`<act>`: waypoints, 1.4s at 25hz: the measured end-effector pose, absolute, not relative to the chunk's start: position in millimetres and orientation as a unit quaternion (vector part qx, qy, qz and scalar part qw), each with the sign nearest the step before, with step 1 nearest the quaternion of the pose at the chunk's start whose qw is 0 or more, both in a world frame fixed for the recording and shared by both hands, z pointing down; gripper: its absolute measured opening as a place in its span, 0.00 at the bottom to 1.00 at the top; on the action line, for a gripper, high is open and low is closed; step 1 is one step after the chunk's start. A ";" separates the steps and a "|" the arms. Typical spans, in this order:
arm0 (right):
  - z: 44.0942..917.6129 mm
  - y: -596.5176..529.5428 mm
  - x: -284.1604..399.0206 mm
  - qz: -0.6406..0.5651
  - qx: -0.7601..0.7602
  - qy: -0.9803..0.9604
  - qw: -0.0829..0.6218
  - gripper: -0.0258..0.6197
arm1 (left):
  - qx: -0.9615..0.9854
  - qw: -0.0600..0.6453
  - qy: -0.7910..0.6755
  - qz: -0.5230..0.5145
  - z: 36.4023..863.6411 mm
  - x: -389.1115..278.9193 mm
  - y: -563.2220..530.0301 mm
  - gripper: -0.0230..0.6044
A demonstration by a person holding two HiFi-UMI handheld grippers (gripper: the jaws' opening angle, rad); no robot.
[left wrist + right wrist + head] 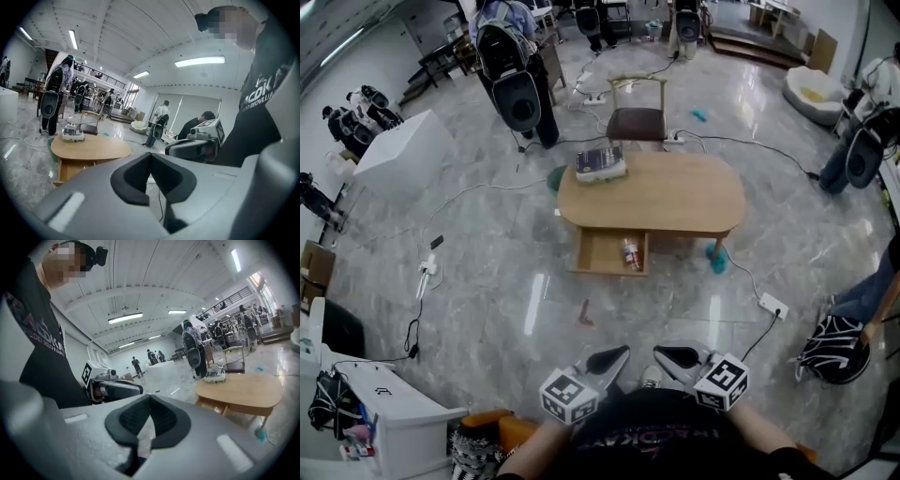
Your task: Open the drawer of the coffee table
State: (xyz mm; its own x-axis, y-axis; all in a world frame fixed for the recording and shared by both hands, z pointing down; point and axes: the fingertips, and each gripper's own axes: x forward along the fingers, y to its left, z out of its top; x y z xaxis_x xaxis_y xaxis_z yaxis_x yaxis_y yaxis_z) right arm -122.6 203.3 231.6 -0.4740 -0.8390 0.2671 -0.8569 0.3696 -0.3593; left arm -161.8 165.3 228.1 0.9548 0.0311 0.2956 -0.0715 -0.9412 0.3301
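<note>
The oval wooden coffee table (675,202) stands on the marble floor well ahead of me. Its drawer (602,253) is pulled out at the front left, with a small bottle (630,253) lying inside. Both grippers are held close to my body, far from the table. My left gripper (626,351) is shut and empty. My right gripper (656,352) is shut and empty too, and the two tips nearly face each other. The table (89,147) shows at the left in the left gripper view, and the table (241,390) at the right in the right gripper view.
A box (601,163) lies on the table's far left corner, and a chair (637,117) stands behind it. A teal object (717,262) sits by the front right leg. Cables and a power strip (773,305) cross the floor. A small red item (585,314) lies nearer me. Other people stand around.
</note>
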 end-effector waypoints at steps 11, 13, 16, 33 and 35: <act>230.5 198.0 -117.3 0.230 0.517 -0.824 0.020 0.04 | 0.973 0.175 -0.007 0.149 227.8 -157.2 162.7 0.05; 232.1 196.2 -116.7 0.232 0.517 -0.824 0.020 0.04 | 0.973 0.176 -0.007 0.148 227.9 -155.9 159.4 0.05; 236.5 197.2 -113.6 0.240 0.520 -0.820 0.019 0.04 | 0.973 0.179 -0.004 0.148 230.1 -151.8 158.6 0.05; 239.7 196.5 -107.9 0.248 0.522 -0.816 0.016 0.04 | 0.972 0.182 0.004 0.150 231.6 -142.5 160.2 0.05; 239.0 195.5 -110.3 0.247 0.521 -0.817 0.017 0.04 | 0.972 0.184 0.003 0.148 231.1 -144.6 159.7 0.05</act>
State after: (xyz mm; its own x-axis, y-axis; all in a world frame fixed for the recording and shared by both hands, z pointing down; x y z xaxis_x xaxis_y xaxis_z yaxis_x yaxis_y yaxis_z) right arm -110.3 195.5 239.0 -0.4575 -0.8424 0.2846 -0.8591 0.3362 -0.3859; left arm -144.6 159.7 231.1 0.9561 0.0603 0.2869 -0.0485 -0.9326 0.3576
